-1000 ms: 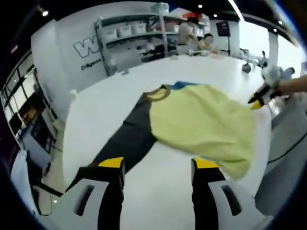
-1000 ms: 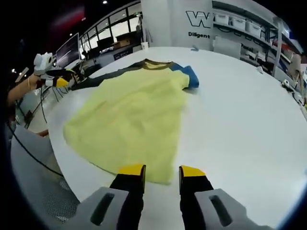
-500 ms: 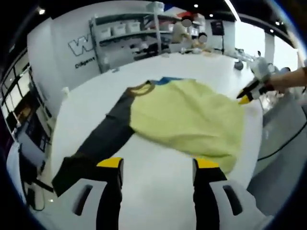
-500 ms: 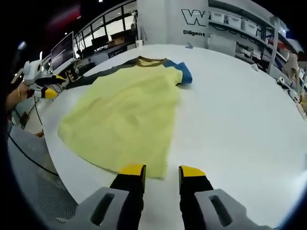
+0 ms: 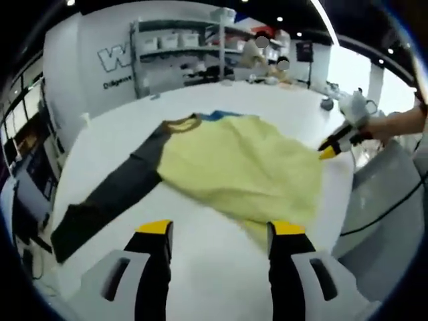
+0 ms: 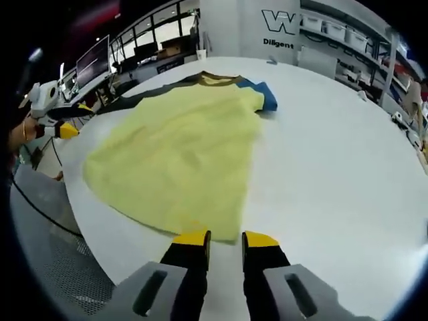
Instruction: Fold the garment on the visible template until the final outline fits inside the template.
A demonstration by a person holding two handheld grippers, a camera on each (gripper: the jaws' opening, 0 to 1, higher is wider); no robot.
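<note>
On the white desk [image 6: 348, 167] lies your one garment [image 6: 177, 150], a yellow shirt spread flat with one long dark sleeve [image 5: 110, 197] stretched toward the desk's edge and one short blue sleeve [image 6: 264, 93] at the far side by the collar. Your left hand-held gripper [image 5: 221, 231] hangs released, jaws wide apart, over the desk's near edge just short of the hem. Your right hand-held gripper [image 6: 226, 239] sits at the hem's edge, jaws nearly together yet grasping nothing.
</note>
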